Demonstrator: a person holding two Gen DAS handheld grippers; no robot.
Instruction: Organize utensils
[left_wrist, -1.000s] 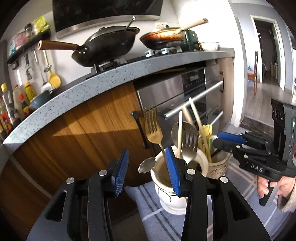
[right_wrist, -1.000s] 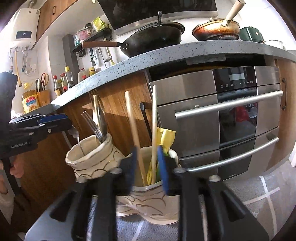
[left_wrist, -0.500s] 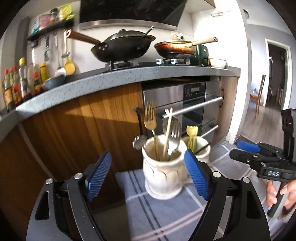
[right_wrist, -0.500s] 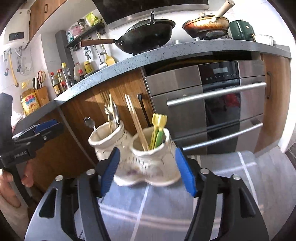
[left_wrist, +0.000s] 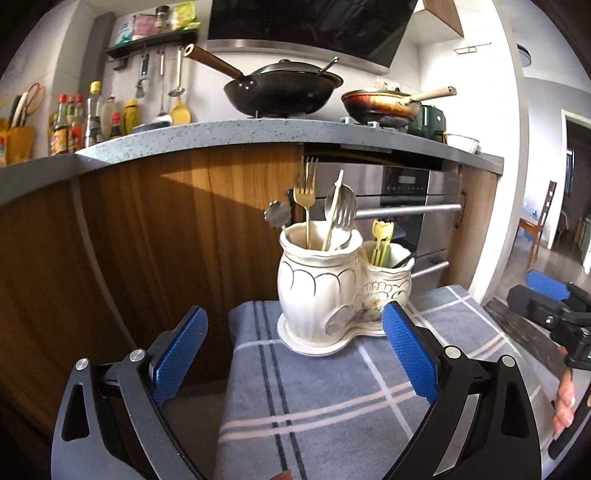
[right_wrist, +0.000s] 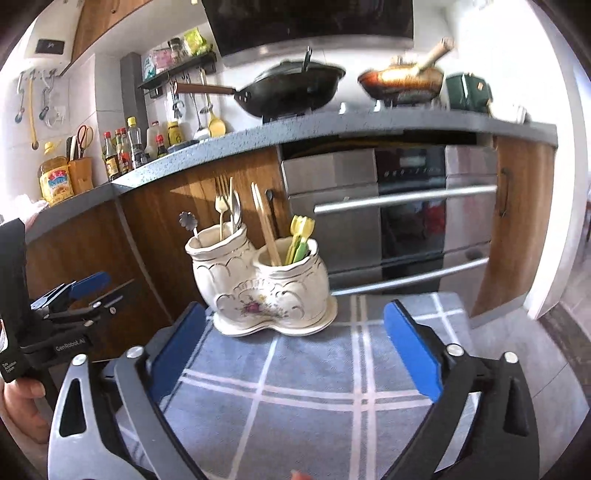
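Both my claws are spreading wide with nothing between the blue pads: my left gripper (left_wrist: 293, 354) and my right gripper (right_wrist: 295, 349) hang over the blue checked cloth (left_wrist: 332, 398). Beyond them, apart from either, the cream two-pot holder (right_wrist: 258, 291) stands on that cloth: gold fork (left_wrist: 306, 192) and spoons in the taller pot, chopsticks (right_wrist: 264, 221) and yellow-green utensils (right_wrist: 301, 236) in the lower. Behind stands the oven (right_wrist: 399, 206).
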